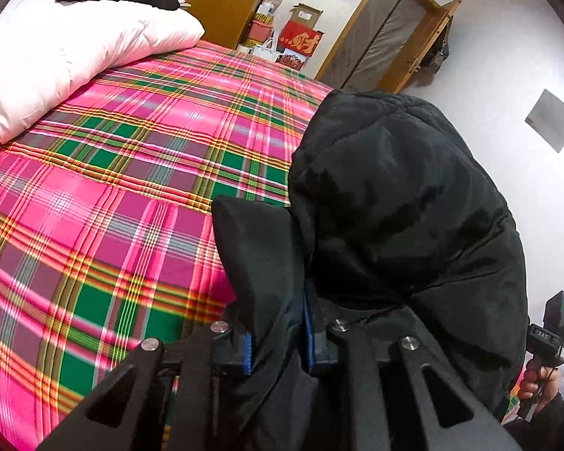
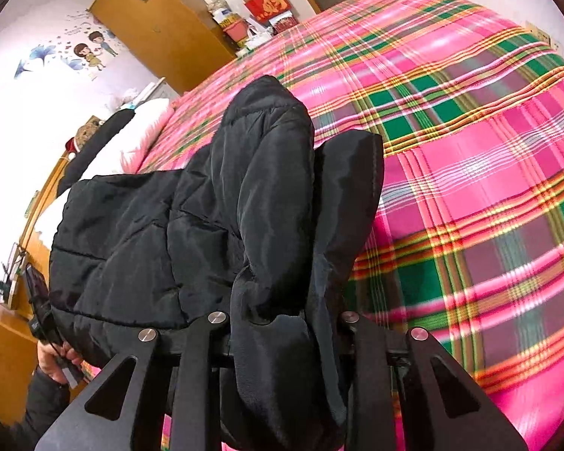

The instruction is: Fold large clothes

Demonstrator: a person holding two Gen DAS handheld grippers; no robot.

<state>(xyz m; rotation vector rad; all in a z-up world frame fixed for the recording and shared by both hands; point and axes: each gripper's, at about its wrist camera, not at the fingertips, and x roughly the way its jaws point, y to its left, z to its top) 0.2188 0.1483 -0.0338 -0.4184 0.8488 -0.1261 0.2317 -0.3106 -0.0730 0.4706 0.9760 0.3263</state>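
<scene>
Both jaws pinch the black padded jacket: the left gripper and right gripper each clamp a bunched edge, so the jacket hangs between them above the plaid bedspread, probably lifted to spread it for folding.

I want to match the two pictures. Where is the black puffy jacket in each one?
Left wrist view: the black puffy jacket fills the right half, bunched above the fingers.
Right wrist view: the jacket sits left of centre, bunched above the fingers.
Shared landmark: the red box with a gold character beyond the bed's far end.
</scene>
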